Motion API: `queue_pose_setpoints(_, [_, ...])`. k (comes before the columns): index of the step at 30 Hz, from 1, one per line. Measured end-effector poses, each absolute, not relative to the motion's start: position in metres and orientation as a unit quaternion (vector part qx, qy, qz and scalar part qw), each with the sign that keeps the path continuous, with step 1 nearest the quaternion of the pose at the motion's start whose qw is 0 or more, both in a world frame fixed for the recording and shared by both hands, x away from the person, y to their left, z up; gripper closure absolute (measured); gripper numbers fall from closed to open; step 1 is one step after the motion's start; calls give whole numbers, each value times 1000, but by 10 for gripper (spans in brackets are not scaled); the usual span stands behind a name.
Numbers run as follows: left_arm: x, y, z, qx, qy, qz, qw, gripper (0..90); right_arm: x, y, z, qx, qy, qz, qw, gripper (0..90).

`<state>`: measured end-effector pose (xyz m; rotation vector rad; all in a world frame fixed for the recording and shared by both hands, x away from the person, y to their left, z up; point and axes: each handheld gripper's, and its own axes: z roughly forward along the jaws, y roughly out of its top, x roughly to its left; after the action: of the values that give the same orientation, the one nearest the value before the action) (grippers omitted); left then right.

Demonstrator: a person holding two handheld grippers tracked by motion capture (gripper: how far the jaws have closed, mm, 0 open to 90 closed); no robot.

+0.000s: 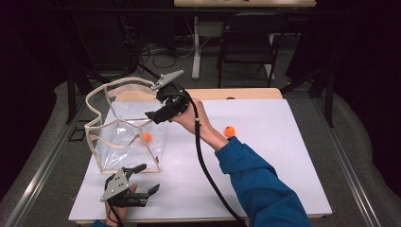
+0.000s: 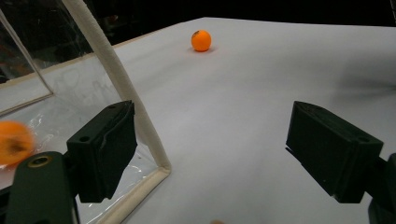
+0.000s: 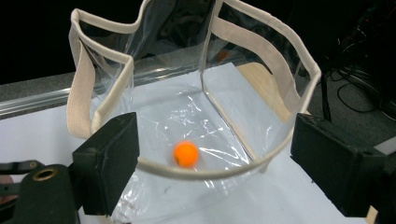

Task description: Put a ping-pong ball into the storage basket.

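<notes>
My right gripper (image 3: 212,154) hangs over the clear plastic tote bag with cream fabric trim (image 1: 124,124), jaws spread, nothing between them. The small orange ball (image 3: 185,154) lies below on the bag's floor. My left gripper (image 2: 212,149), jaws wide and empty, sits by the bag's near corner. A second orange ball (image 1: 230,131) rests on the white table sheet (image 1: 274,156), well apart.
</notes>
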<state>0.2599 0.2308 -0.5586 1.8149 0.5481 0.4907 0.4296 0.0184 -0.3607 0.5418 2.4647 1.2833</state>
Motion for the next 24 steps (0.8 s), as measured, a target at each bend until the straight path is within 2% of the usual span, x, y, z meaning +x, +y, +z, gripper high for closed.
queue_pose_setpoints(24, [261, 231, -559, 770, 234, 210, 556, 161, 415, -46, -395, 215, 861, 433, 157, 59])
